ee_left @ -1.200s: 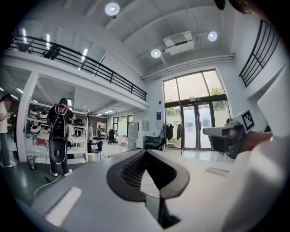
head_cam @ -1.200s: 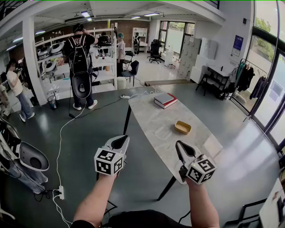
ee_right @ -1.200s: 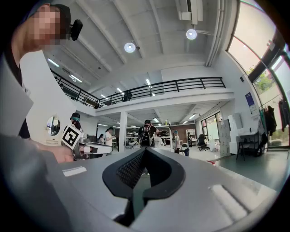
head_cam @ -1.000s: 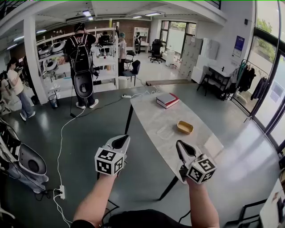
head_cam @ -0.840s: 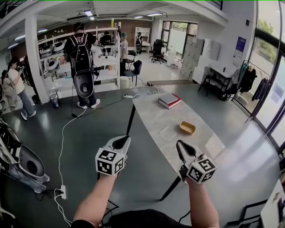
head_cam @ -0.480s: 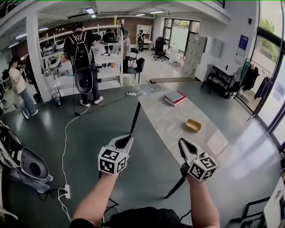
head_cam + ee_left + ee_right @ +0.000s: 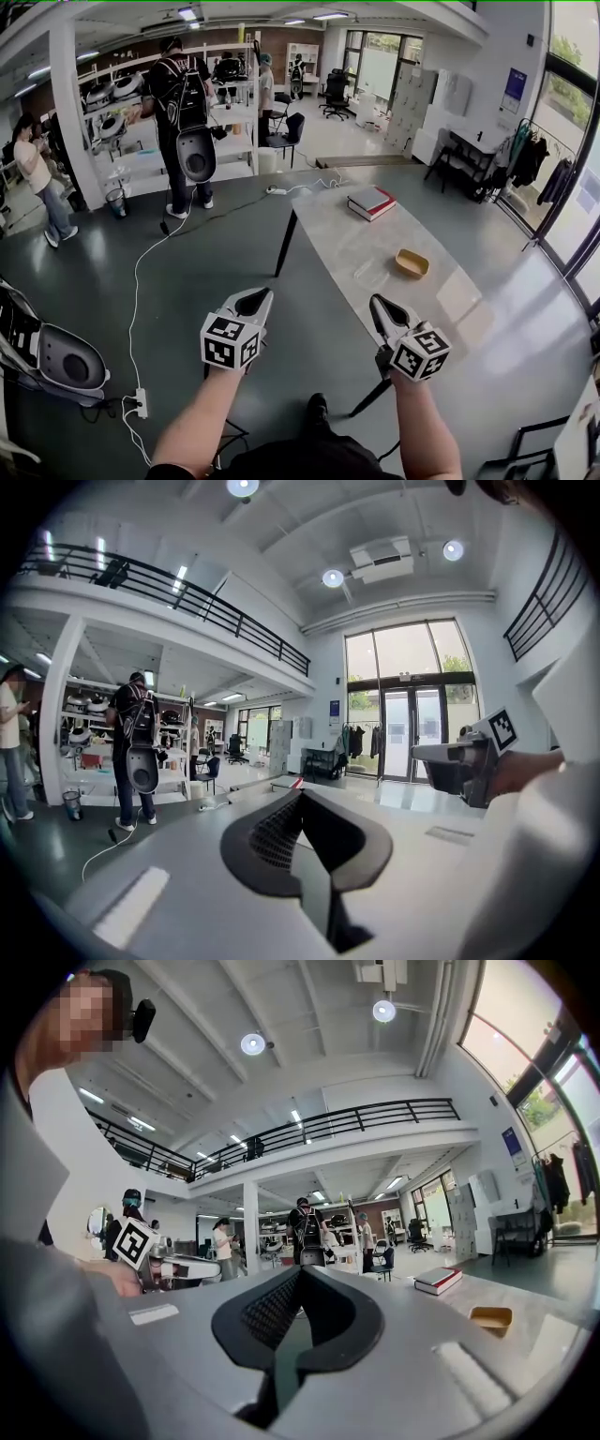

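The left gripper and the right gripper are held in the air with jaws pressed together on nothing, while a tray and a book are seen on the surface, well ahead of the right jaws.

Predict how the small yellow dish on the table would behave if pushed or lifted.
The yellow dish looks small and shallow, so it is probably light and easy to lift. Sitting low and flat on the smooth table, it would likely slide rather than tip. Its material cannot be told, so fragility stays uncertain.
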{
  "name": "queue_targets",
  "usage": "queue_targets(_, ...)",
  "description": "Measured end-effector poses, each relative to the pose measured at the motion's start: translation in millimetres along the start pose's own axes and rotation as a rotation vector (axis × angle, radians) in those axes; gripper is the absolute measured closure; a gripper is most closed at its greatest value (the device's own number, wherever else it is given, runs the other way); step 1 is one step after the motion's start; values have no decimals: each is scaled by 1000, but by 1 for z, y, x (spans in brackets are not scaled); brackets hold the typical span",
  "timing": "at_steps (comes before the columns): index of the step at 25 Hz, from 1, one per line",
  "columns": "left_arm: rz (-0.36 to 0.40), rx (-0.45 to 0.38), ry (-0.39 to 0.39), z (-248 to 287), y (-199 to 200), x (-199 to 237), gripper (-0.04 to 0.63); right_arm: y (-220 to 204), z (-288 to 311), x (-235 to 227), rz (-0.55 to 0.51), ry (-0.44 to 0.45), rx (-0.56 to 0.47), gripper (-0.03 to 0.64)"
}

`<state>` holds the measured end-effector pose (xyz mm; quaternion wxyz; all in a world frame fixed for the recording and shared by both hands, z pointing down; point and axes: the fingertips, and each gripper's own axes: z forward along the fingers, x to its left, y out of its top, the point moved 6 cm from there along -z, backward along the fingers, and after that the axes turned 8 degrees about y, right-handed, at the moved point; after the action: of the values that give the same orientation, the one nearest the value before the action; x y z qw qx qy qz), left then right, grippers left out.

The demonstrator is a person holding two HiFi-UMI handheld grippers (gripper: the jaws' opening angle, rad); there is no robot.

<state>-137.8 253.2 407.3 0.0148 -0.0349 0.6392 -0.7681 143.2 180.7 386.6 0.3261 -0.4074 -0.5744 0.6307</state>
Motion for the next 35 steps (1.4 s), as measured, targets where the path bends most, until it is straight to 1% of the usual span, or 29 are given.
queue_targets(4,-13,18,19,20,1,8,592,-2,23,-21,13,27,5,603)
queue_targets(10,-17,43,58,76,5,25,592,-13,69,-73,44,71,23,603)
queue_targets(17,-10,66,68,152,18,28,592,-8,116,-146,75,104,22,603)
queue_targets(21,-13,77,87,187,20,19,592,-11,122,-187,94,114,32,603)
queue_targets(28,-20,87,67,242,21,10,592,-23,126,-238,114,81,66,603)
queue_targets(31,-27,88,41,267,22,14,592,-25,131,-259,111,36,89,603)
queue_targets(35,-45,82,-4,315,21,22,592,-30,143,-290,105,-19,116,603)
